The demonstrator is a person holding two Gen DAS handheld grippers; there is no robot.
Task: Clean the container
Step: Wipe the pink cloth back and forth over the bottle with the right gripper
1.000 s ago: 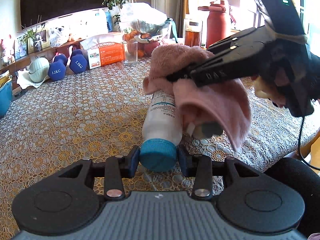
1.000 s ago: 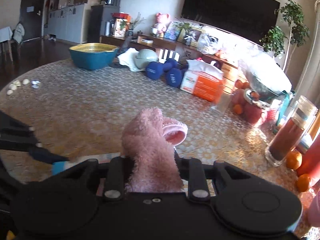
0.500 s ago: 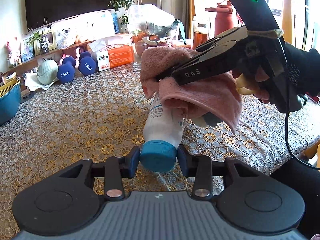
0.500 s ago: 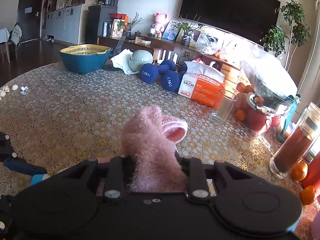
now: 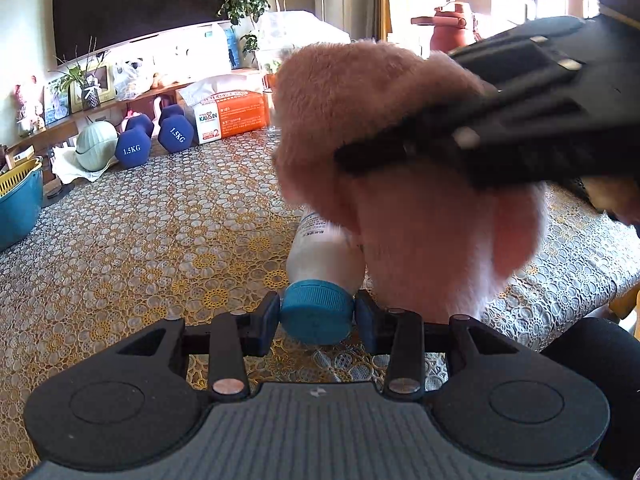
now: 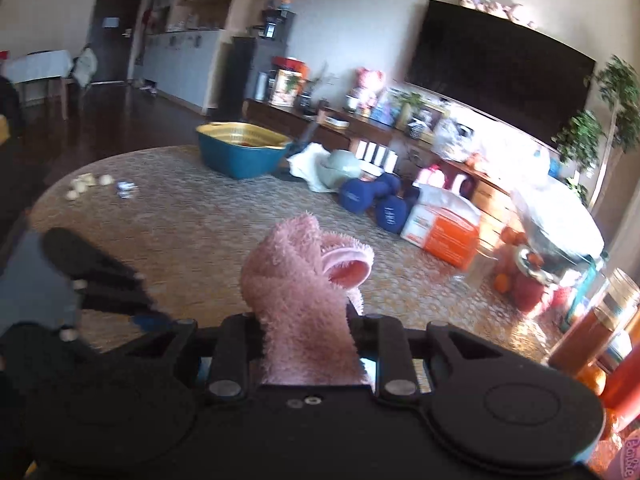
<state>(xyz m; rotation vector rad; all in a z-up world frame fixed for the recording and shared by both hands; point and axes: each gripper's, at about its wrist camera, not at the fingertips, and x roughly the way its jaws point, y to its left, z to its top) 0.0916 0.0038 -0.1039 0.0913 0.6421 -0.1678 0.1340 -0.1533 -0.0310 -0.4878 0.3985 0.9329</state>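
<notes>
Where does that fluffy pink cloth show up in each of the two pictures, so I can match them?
Left wrist view: the pink cloth fills the upper right, pinched by the right gripper, draped over the white bottle.
Right wrist view: the cloth stands at bottom centre, between that gripper's own fingers.
Shared landmark: the orange tissue box beside the blue dumbbells.

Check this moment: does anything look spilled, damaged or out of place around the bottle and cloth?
Nothing stands out. The left gripper is shut on the blue cap of the white bottle, and the right gripper is shut on the pink cloth draped over the bottle's far end. No spill shows on the tablecloth.
</notes>
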